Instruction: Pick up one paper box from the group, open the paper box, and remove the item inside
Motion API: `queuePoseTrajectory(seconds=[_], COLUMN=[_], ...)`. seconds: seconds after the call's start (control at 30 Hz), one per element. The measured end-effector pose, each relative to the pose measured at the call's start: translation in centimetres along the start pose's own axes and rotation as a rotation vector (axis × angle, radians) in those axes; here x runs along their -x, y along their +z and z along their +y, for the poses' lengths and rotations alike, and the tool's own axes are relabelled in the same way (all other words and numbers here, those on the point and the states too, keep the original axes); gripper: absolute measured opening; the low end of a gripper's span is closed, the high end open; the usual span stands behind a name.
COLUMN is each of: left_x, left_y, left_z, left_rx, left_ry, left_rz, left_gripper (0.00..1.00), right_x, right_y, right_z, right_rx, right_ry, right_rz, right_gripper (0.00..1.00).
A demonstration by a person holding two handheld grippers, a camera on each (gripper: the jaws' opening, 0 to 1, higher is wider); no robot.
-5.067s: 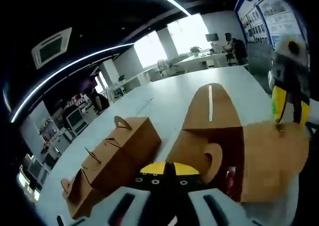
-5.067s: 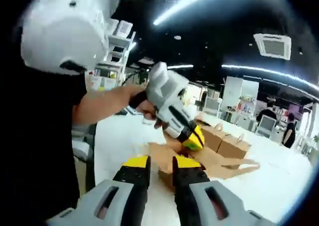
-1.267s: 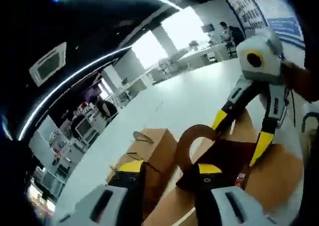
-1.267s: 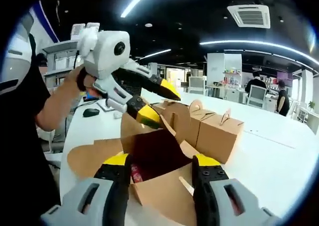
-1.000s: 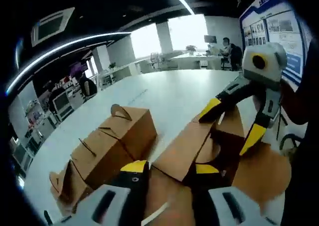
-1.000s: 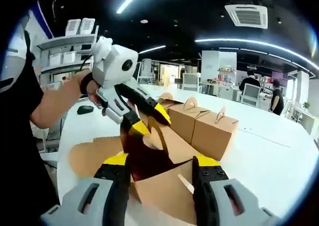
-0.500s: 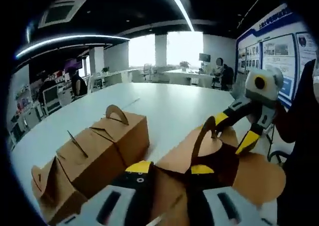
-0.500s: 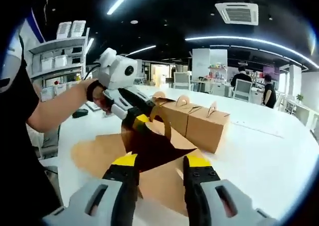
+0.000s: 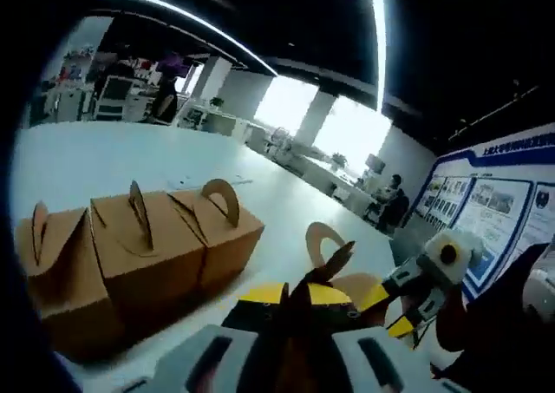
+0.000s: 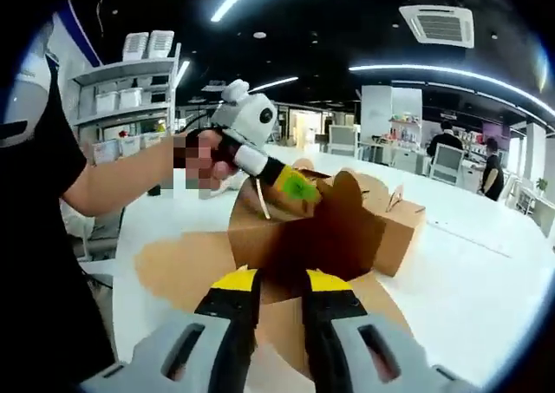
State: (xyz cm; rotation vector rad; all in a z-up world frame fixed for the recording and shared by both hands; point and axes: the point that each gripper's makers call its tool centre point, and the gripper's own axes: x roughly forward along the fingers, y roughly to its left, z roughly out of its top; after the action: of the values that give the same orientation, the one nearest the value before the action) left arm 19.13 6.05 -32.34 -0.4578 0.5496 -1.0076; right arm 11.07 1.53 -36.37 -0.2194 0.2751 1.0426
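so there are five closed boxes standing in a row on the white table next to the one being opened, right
Not five. The left gripper view shows three closed boxes with handle tabs standing in a row on the white table, beside the opened box that the left gripper is at. The rest holds.

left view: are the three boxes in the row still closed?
Yes. In the left gripper view the three boxes stand side by side on the table with their handle tabs up and tops shut.
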Motion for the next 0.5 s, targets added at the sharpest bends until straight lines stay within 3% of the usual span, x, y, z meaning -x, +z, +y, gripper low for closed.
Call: queuePoseTrajectory(seconds=[0.03, 0.1, 0.13, 0.2, 0.27, 0.3, 0.43, 0.5], left_x=[0.1, 0.1, -0.2, -0.8, -0.8, -0.4, 1.6, 2.8], left_y=[0.7, 1.0, 0.5, -0.2, -1.0, -0.5, 0.6, -0.2], left_z=[0.2, 1.1, 2.0, 3.0, 2.8, 2.5, -0.6, -2.4], left_rx=[0.022, -0.016, -0.083, -0.137, -0.198, -0.229, -0.321, -0.440], left_ry=[0.000, 0.054, 0.114, 0.160, 0.149, 0.159, 0.071, 0.029], left_rz=[-0.030, -0.031, 0.002, 0.048, 0.113, 0.098, 0.075, 0.148], left_gripper=[0.12, 0.13, 0.14, 0.15, 0.16, 0.16, 0.16, 0.16], right_x=[0.0, -0.1, -0.2, -0.2, -0.2, -0.2, -0.2, -0.1], right_y=[0.0, 0.0, 0.0, 0.1, 0.1, 0.1, 0.1, 0.1], right_z=[0.0, 0.1, 0.1, 0.1, 0.1, 0.1, 0.1, 0.1], right_rx=[0.001, 0.003, 0.006, 0.004, 0.002, 0.001, 0.002, 0.003], right_ry=[0.007, 0.018, 0.026, 0.033, 0.036, 0.037, 0.034, 0.035], right_rz=[0.001, 0.001, 0.000, -0.002, -0.006, -0.006, 0.000, 0.002], right_gripper=[0.20, 0.20, 0.20, 0.20, 0.20, 0.20, 0.20, 0.20])
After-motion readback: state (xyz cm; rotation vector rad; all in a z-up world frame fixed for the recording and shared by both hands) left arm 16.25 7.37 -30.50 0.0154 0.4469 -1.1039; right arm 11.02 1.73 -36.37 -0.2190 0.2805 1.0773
